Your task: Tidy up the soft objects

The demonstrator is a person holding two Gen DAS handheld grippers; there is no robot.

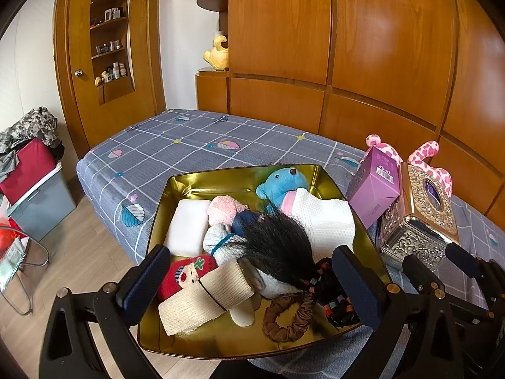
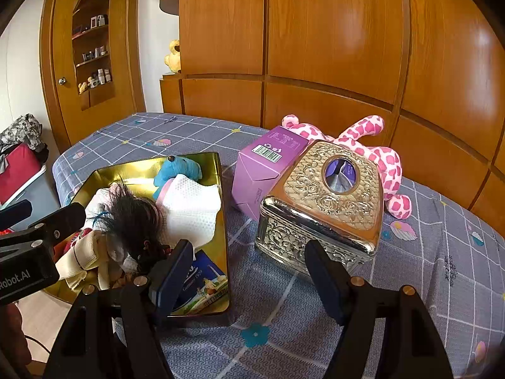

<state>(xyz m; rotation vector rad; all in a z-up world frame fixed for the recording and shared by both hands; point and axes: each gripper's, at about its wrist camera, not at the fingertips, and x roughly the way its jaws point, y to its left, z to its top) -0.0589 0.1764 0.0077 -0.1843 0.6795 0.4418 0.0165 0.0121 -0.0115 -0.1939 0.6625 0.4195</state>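
Pink spotted plush (image 2: 375,154) half hidden behind ornate metal box (image 2: 328,202).

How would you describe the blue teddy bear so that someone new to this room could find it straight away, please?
On the grey checked bed sits a gold tin tray full of soft things. The blue teddy bear lies at the tray's far end, partly under a white cloth. It is the only bright blue plush there, with a dark nose.
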